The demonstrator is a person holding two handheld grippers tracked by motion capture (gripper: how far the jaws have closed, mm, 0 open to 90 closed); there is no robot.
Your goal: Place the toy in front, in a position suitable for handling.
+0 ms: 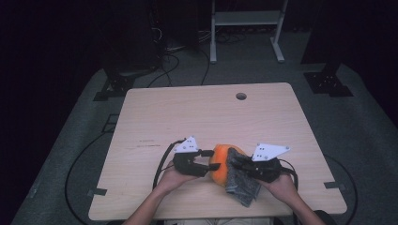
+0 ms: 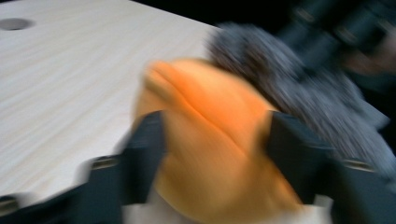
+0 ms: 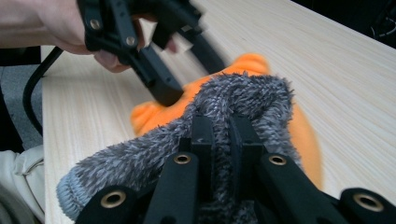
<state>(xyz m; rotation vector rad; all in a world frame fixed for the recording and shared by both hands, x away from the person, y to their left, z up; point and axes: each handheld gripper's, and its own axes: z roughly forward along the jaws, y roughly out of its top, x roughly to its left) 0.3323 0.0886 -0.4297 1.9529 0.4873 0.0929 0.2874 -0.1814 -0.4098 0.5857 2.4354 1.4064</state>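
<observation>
Nothing here can be read: no word, label, brand, number or sign stands out on anything in the room. The faint dark marks on the bench (image 1: pixel 145 144), towards its left side, are too small and smeared to make out as writing.
</observation>
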